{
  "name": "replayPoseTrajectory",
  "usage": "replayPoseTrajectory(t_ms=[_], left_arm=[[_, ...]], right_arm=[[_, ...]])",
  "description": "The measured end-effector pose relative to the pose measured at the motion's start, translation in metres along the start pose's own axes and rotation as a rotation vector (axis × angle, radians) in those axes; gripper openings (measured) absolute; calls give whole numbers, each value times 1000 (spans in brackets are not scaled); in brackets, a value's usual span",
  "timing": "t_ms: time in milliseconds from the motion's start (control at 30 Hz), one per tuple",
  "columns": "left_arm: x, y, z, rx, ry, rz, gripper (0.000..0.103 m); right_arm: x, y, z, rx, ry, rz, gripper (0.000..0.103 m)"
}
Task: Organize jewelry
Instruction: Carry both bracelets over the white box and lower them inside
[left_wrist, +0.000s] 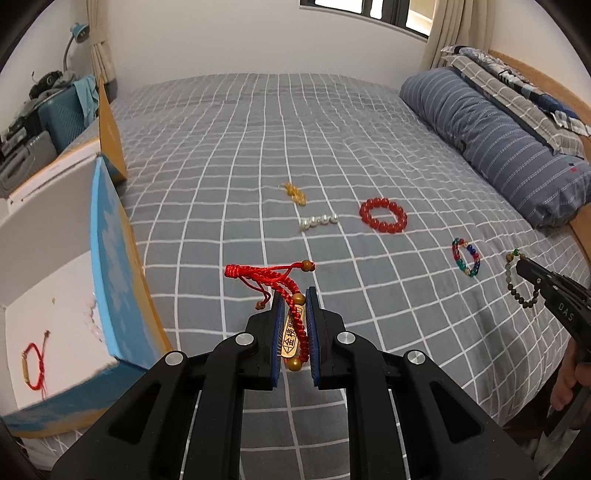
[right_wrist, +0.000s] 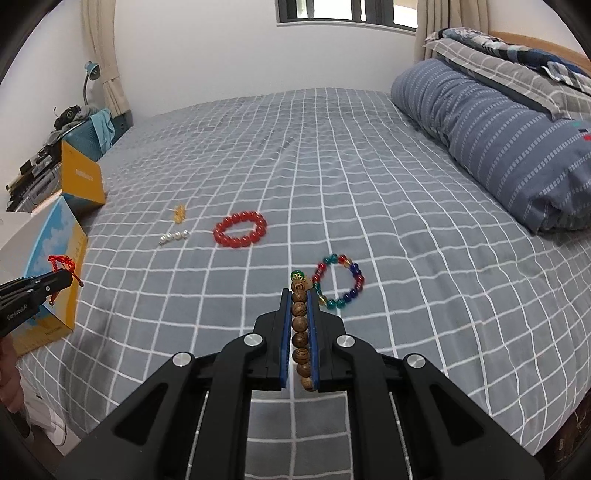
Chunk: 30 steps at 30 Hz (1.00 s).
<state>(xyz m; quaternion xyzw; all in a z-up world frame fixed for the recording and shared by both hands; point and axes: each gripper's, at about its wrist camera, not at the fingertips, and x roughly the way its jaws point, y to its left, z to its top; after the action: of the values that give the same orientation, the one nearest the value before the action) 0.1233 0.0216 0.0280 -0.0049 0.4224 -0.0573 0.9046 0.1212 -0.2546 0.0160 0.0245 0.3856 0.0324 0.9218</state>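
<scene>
Nearest the viewer, two handheld black grippers reach over a bed with a grey checked cover (left_wrist: 369, 155). The left gripper (left_wrist: 294, 301) has its jaws closed on a red cord bracelet (left_wrist: 291, 295) with a gold tag, its loose knotted end poking out ahead of the tips. The right gripper (right_wrist: 299, 295) has its jaws clamped along a wooden bead bracelet (right_wrist: 300, 332), a green bead showing at the tip.

Just beside the left gripper stands an open box with blue sides (left_wrist: 110, 258), white inside, holding another red cord bracelet (left_wrist: 33, 362) and some pale beads.

A multicoloured glass bead bracelet (right_wrist: 338, 280) lies on the bed just past the right gripper. Farther on lie a red bead bracelet (right_wrist: 240, 229), a short row of pearls (right_wrist: 173, 237) and a small amber piece (right_wrist: 180, 214). A striped pillow (right_wrist: 491, 147) lies at the far right.

Both pieces appear picked up and on their way to the box. The next move likely calls for swinging each gripper over the box and releasing inside, keeping dangling cords clear of the rim.
</scene>
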Motion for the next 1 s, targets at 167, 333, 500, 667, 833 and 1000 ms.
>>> replayPoseTrajectory(t_ms=[167, 333, 500, 667, 833, 1000], left_arm=[[-5, 3, 12, -5, 1, -4, 11], [-11, 9, 22, -13, -1, -5, 11], [-21, 19, 31, -24, -16, 13, 11], [-32, 34, 39, -35, -42, 45, 11], [-46, 56, 45, -68, -75, 73, 11], [-62, 80, 44, -109, -100, 94, 11]], right_arm=[[0, 10, 15, -10, 4, 20, 7], [2, 24, 30, -28, 5, 38, 7], [1, 42, 46, -58, -8, 61, 7], [0, 67, 60, -102, -21, 91, 7], [0, 98, 73, -143, -33, 133, 7], [0, 133, 81, -188, -43, 182, 7]])
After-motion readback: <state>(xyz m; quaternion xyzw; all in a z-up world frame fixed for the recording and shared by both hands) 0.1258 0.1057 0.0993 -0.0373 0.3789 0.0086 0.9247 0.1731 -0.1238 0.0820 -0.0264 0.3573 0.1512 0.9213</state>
